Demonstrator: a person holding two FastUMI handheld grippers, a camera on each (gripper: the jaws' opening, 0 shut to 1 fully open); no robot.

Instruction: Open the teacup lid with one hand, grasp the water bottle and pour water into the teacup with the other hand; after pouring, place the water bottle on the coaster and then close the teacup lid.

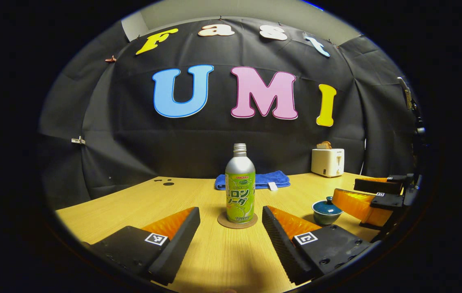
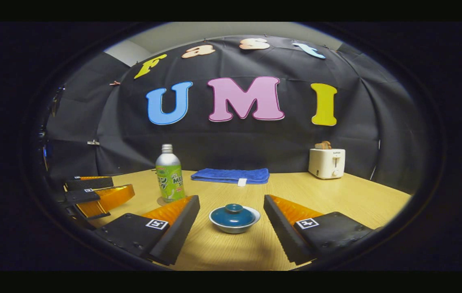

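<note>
Wooden tabletop fills the booth floor of both views, with a folded blue towel at its back edge and a white toaster holding bread at the far right. Standing upright on a round coaster is the water bottle, straight ahead of the left gripper, whose fingers are spread wide with nothing between them. From the right gripper view, the teacup, its blue lid on, sits between the spread, empty fingers of the right gripper. That view shows the bottle's other side, with the left gripper low at the left edge; the left gripper view shows small dark marks on the table.
</note>
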